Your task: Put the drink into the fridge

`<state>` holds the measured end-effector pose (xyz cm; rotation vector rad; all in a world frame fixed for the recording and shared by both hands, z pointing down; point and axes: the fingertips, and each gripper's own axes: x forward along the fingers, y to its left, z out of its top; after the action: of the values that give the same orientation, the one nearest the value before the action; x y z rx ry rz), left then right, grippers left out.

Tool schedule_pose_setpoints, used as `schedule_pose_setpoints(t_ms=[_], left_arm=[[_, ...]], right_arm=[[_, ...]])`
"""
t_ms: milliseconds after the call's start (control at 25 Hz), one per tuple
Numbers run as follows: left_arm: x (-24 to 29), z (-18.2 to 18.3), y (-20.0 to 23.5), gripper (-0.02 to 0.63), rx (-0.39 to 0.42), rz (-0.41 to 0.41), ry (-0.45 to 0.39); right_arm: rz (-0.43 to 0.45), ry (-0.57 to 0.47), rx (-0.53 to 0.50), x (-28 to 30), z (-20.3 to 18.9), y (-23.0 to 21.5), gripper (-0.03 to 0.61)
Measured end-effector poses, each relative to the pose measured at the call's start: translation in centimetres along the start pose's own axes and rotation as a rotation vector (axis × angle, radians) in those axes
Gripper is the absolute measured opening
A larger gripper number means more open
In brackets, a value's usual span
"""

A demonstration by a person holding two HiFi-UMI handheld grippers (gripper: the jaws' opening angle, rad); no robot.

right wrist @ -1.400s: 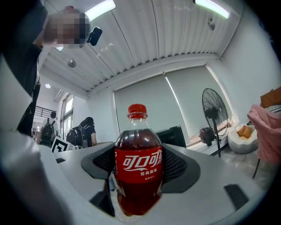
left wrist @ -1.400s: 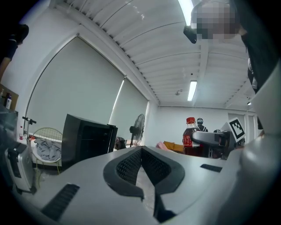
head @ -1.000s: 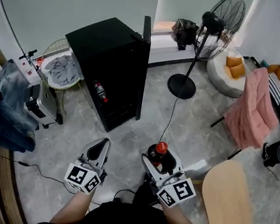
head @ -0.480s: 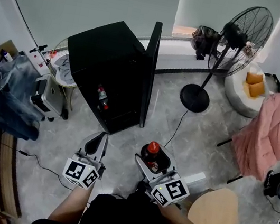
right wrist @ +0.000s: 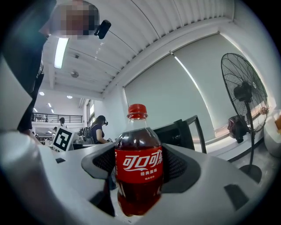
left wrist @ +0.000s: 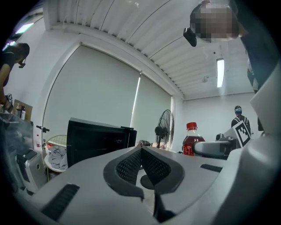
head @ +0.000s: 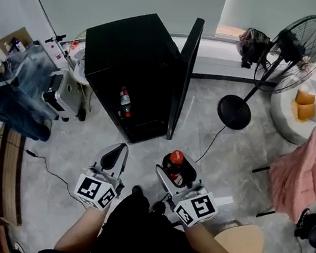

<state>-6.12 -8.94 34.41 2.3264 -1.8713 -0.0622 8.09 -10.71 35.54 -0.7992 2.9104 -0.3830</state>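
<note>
The cola bottle (right wrist: 138, 165) stood upright, clamped between the right gripper's (head: 176, 169) jaws, short of the open fridge (head: 132, 73); the left gripper's (head: 114, 156) jaws met, empty.

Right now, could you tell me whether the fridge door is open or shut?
Open: the fridge door stands swung aside, showing a bottle inside.

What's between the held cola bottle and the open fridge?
Head view: only bare floor lies between the cola bottle in the right gripper and the fridge.
</note>
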Motion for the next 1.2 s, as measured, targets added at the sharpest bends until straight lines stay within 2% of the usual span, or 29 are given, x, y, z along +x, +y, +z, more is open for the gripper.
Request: schedule_pose_setpoints(t_ms=[200,560,840,1200], left_arm=[[2.0,-0.9,3.9,0.014,-0.006,0.051,-0.009],[8.0,-4.6,10.4,0.014,-0.029,0.067,0.023],[13.0,-7.4,15.3,0.014,-0.068,0.085,0.029],[19.0,-12.5,21.1,0.014,-0.069,0.140,0.056]], right_arm=[[-0.004,-0.005,-0.023,4.3,0.0,-2.1,0.311],[-0.001,0.020,-0.044,13.5,-2.5,-6.1,0.311],[0.000,0.056,-0.068,20.5,-6.2,-9.2,0.311],[-0.003,0.060,-0.102,27.8,-11.6,-15.2,0.311]])
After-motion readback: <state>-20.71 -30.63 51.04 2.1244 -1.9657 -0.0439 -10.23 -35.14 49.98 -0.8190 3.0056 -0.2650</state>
